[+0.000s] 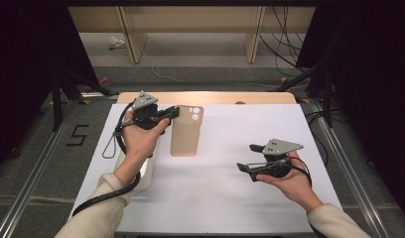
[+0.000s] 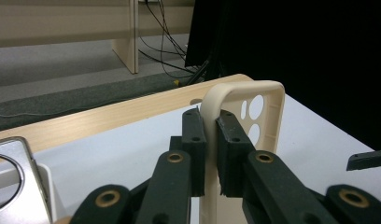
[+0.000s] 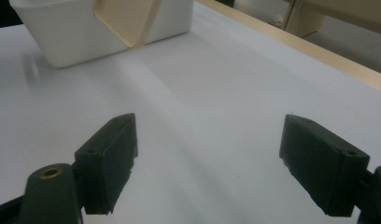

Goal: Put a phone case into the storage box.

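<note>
Beige phone case [image 2: 235,100] between left fingers [image 2: 194,140]

The phone case [image 1: 186,130] is being held at ten o'clock on the table [image 1: 225,188], right of the box [image 1: 146,173].

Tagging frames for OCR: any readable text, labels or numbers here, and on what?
"5": dark mark on the grey floor left of the table, high view.
Phone case: no print visible.
Left gripper and right gripper: no legible markings.
White box: nothing printed on the faces shown.
</note>
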The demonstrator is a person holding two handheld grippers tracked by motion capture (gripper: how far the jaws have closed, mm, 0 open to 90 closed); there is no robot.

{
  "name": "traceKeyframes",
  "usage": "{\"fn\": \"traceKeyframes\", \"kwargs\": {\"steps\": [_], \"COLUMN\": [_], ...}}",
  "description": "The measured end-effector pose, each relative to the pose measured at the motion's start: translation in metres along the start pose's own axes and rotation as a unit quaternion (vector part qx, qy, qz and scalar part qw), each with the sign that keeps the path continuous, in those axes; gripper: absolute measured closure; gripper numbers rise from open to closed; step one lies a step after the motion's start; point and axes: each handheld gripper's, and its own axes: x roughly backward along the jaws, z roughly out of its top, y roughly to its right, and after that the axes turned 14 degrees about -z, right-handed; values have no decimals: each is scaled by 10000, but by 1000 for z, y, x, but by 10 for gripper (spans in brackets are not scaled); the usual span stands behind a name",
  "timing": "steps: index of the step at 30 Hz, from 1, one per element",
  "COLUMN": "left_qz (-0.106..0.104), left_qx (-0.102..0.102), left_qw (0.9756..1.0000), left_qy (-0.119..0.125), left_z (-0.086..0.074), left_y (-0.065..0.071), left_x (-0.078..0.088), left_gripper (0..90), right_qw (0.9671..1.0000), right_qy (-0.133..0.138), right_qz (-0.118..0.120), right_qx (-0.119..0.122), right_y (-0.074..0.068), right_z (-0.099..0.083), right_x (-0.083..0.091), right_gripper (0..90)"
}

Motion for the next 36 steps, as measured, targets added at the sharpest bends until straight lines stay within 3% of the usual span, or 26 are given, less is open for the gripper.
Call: {"fn": "traceKeyframes", "kwargs": {"steps": [15,36], "left_qz": [121,339], "left_qx": [19,95], "left_qw": [9999,9991], "left_qy": [100,252], "left_z": [6,16], "left_y": [-9,-29], "left_x": [13,31], "left_gripper": [829,828], "right_qw": [9998,9995], "right_qy": [27,34], "right_qz": [-102,-175], "right_qx": [-182,-256], "right_y": [8,12], "right_z": [-4,-8], "right_x": [6,11], "right_gripper": [202,199]}}
